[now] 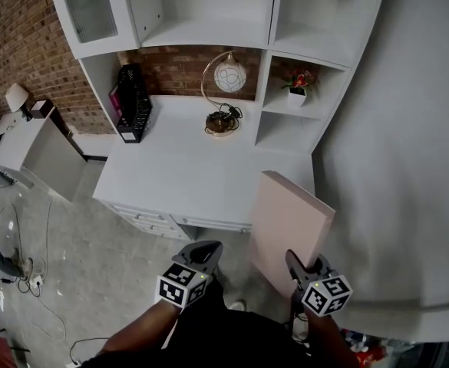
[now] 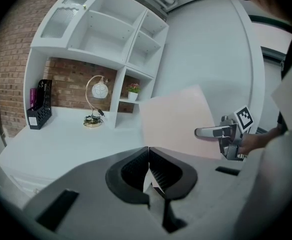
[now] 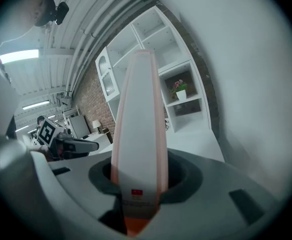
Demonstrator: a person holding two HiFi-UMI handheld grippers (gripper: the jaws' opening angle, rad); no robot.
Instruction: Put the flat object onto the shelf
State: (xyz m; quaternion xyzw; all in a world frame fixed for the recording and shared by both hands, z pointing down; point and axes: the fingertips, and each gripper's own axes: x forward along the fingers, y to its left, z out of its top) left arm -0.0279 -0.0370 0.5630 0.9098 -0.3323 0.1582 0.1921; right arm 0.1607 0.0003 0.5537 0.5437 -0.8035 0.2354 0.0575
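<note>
black pads of the left gripper [image 1: 202, 253] sit pressed together on nothing, low in front of the desk [image 1: 186, 176]. to its right, the pale pink flat board [image 1: 289, 221] stands on edge in the air, its lower end clamped in the right gripper [image 1: 301, 271] (thin edge toward that gripper's camera). pick-up looks done; the board is well apart from the white shelf unit [image 1: 284, 112], so carrying and placing are left to do.

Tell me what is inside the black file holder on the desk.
A magenta folder or book stands at one end of the file holder. Its dark walls cover anything lower inside.
</note>
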